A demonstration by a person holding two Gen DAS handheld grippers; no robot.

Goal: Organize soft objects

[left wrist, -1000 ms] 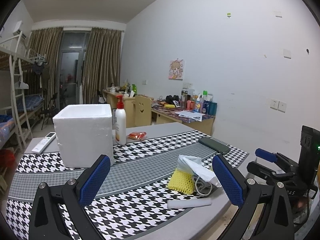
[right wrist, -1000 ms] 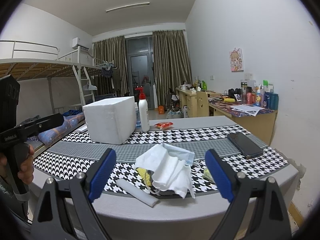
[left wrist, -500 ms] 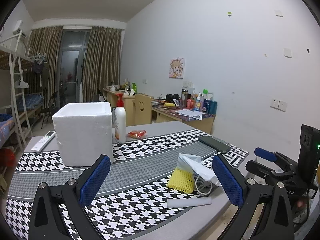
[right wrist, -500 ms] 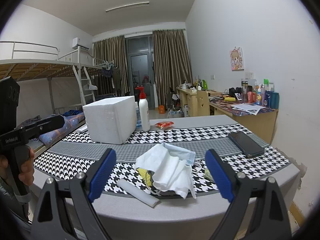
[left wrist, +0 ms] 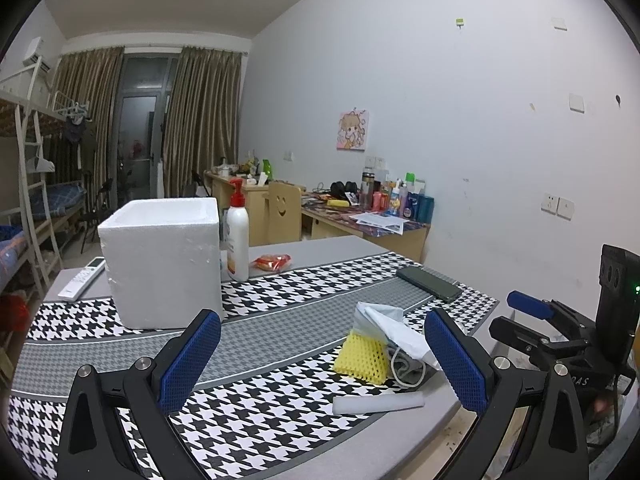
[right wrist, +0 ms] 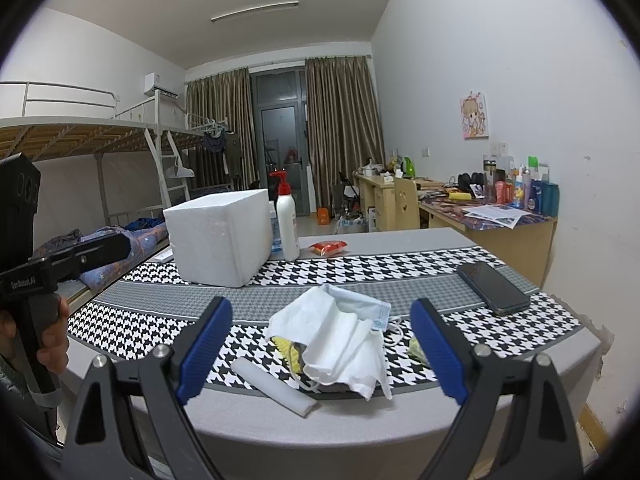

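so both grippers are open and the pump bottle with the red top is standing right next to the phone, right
Not quite. Both grippers, left and right, are open, but the pump bottle stands next to the white foam box, not the phone. The phone lies apart from it, toward the table's right edge. The right wrist view shows this.

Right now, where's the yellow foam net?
In the left wrist view, the yellow foam net lies on the houndstooth runner near the table's front edge, partly under the white cloth, with the white foam stick just in front.
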